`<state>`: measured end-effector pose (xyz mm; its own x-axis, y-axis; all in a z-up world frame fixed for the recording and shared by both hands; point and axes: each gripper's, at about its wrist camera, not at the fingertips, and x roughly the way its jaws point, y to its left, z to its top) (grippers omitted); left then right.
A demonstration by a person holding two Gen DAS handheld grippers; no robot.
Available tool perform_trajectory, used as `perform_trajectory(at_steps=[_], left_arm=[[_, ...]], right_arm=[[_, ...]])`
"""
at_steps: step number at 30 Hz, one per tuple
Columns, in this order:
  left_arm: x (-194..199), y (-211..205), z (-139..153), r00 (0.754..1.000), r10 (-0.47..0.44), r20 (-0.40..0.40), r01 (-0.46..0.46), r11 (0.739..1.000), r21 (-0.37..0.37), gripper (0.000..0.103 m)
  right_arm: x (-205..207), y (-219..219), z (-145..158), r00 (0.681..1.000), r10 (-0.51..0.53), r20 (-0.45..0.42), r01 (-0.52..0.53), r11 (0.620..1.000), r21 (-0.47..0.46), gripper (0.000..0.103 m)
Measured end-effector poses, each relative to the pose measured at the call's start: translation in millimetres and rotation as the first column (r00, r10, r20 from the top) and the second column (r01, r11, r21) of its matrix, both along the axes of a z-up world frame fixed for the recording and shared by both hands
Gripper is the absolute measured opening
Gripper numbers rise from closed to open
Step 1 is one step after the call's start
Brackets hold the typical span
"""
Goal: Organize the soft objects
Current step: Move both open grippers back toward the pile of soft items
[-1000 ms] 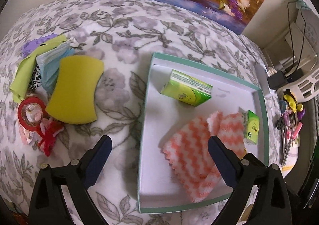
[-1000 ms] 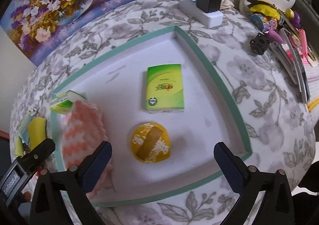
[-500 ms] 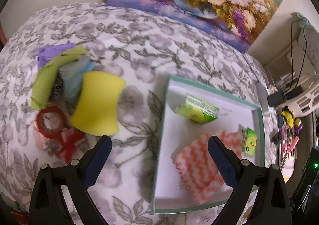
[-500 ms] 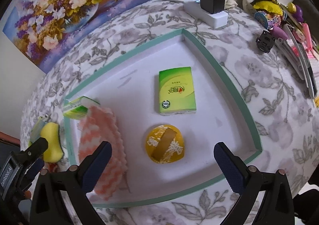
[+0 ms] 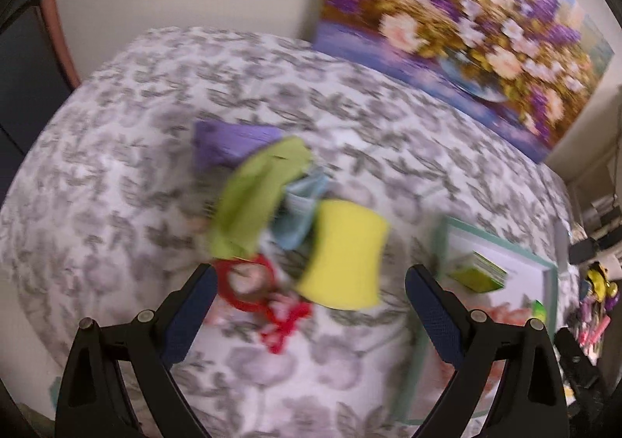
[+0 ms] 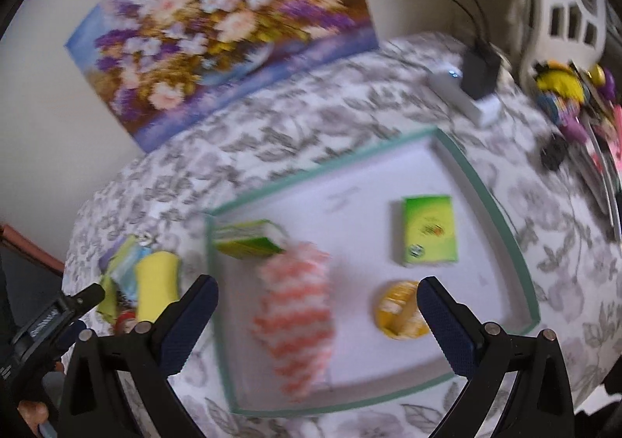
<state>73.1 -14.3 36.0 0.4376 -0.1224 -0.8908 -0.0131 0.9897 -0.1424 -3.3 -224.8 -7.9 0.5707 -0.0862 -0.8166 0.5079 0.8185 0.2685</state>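
Both frames are blurred by motion, so fine detail is lost. In the left wrist view, the left gripper (image 5: 309, 280) hangs above the flowered bedcover (image 5: 116, 173) with its jaws spread wide and nothing between them. Just beyond the fingertips lies a red ring (image 5: 245, 284) with a red bow (image 5: 285, 325) beside it, and touching them on the right sits a yellow sponge (image 5: 344, 255). Behind the sponge lie a light-blue cloth (image 5: 301, 212), a green cloth (image 5: 256, 197) and, farthest, a purple cloth (image 5: 229, 140), all heaped together near the middle of the cover. At the cover's right side stands the teal-rimmed tray (image 5: 439, 239).

In the right wrist view, the right gripper (image 6: 317, 300) is likewise spread and empty, above the tray's near edge. An orange-and-white striped cloth (image 6: 297, 315) lies in the tray's near left part, with a yellow round pouch (image 6: 400, 311) to its right. Farther in, a green tissue pack (image 6: 429, 236) lies flat mid-tray and a second green pack (image 6: 247, 239) rests at the far left corner, touching the striped cloth. A flower painting (image 6: 225, 34) leans against the wall beyond.
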Motion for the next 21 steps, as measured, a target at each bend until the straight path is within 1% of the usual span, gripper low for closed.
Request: perform_trajectory(at_steps=[4, 7, 10, 16, 21], left_arm=[[4, 26, 6, 0.999, 0.040, 0.015, -0.040, 0.999, 0.029, 0.097], [8, 48, 11, 0.996, 0.079, 0.029, -0.080, 0.997, 0.015, 0.097], [9, 66, 15, 0.993, 0.114, 0.041, -0.113, 0.994, -0.003, 0.097], [14, 91, 14, 0.988, 0.149, 0.049, -0.149, 0.989, -0.011, 0.097], [20, 113, 3, 0.983, 0.183, 0.009, -0.182, 0.982, -0.045, 0.097]], right_arm=[[12, 25, 14, 0.998, 0.052, 0.046, -0.051, 0.998, -0.022, 0.103], [25, 51, 23, 0.991, 0.111, 0.077, -0.108, 0.993, -0.045, 0.103], [36, 72, 25, 0.985, 0.149, 0.085, -0.145, 0.988, -0.056, 0.103], [62, 108, 7, 0.976, 0.212, 0.040, -0.210, 0.977, -0.044, 0.103], [78, 134, -9, 0.964, 0.266, -0.002, -0.266, 0.963, -0.033, 0.103]])
